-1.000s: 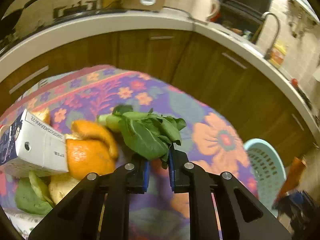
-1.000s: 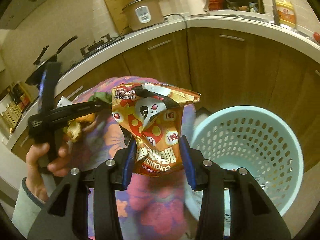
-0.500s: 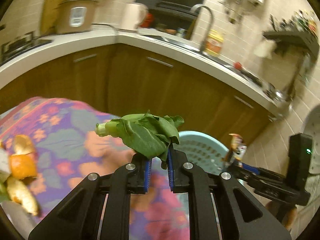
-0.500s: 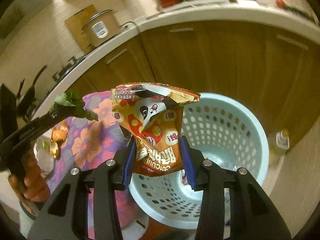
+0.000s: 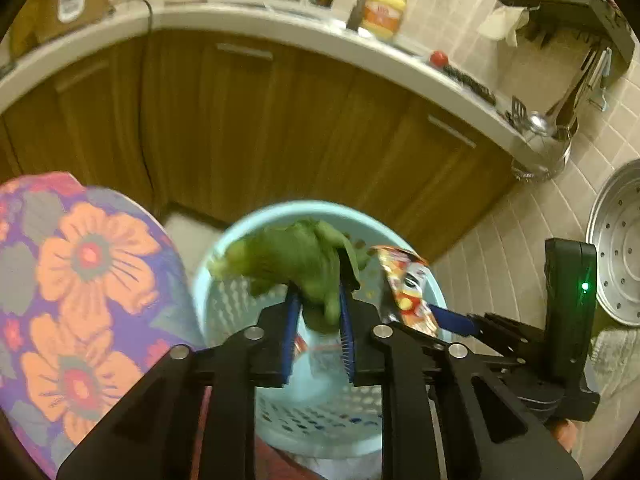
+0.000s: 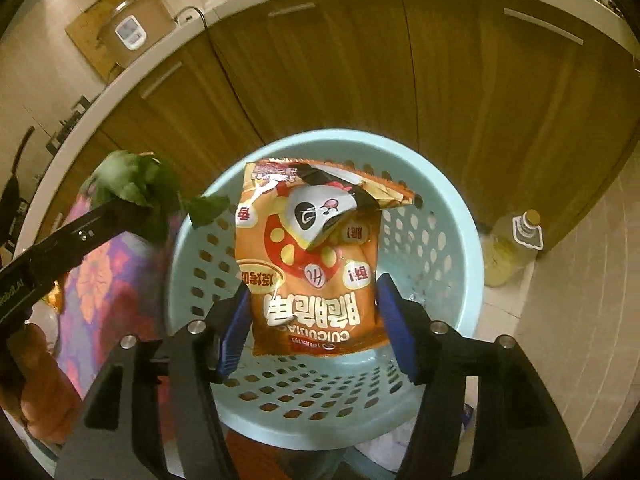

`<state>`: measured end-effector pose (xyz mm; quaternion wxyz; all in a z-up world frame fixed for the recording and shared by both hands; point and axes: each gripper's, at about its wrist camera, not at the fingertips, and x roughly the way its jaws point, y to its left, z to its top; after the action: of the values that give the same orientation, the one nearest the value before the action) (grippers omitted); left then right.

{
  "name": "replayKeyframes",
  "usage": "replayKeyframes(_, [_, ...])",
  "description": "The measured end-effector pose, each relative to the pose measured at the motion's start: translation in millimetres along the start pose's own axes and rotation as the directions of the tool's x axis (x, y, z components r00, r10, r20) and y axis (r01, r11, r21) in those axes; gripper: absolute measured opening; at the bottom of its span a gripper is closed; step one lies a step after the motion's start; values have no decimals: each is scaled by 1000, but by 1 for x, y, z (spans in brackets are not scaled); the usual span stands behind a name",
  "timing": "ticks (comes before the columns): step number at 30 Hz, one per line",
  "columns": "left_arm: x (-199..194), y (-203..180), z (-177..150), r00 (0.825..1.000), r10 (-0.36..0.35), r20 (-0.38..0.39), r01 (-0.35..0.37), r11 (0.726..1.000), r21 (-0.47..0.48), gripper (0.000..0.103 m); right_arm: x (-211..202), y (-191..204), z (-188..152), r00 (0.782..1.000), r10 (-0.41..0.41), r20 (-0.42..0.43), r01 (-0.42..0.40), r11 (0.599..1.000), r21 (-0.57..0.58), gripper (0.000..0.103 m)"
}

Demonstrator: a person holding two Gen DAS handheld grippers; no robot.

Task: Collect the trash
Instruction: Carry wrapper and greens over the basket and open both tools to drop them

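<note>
Jaws of the left gripper [image 5: 318, 312] standing narrowly apart and pinching one bunch of green leaves [image 5: 296, 258], blurred in the left wrist view, directly above the mouth of one pale blue perforated basket [image 5: 320, 416]. Jaws of the right gripper [image 6: 314, 330] spread wider and clamping the lower part of one orange snack bag [image 6: 310, 256], printed side facing the camera and lettering upside down, torn top edge pointing away. Hanging over the open basket [image 6: 432, 216] too, that bag, with the basket floor showing beneath it. Appearing in the left wrist view as well: the snack bag [image 5: 408, 284] just to the right of the leaves, both above the same rim. Showing from the right wrist: the leaves [image 6: 140, 188] at the basket's left edge, gripped at the tip of the left tool. Lying beside the basket on the left, one tabletop under a purple cloth with orange flowers [image 5: 84, 280]. Standing on the floor near the cabinets, right of the basket, one yellowish bottle [image 6: 512, 248]. Resting on the far counter, one rice cooker [image 6: 128, 30].
</note>
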<state>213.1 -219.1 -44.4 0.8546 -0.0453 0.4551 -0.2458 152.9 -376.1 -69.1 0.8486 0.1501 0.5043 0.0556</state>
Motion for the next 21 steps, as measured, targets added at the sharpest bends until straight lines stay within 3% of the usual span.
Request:
replayKeyframes(3, [8,-3,-2,999,4,-34,-3,1000,18,31,5,-1,-1,1000,-13,-22,12,1000,-5,61])
replayKeyframes(4, [9,-4,-3,999,9,-39,-8,1000,26,43,6,-2,-1,999,-19,-30,18,1000,-6,61])
replayKeyframes(5, [9,-4,-4,999,18,-35,-17,999,31,46,6,-2,-1,999,-25,-32,25,1000,-6,61])
replayKeyframes(13, [-7,5,-7,1000,1,7,-1,1000,5,46,-8,-1,1,1000,-2,10,2,1000,-5,61])
replayKeyframes(21, [-53,14,-16,992,-15,123,19,999,-28,46,-50,32,1,988,57,145,-45,996,-83,61])
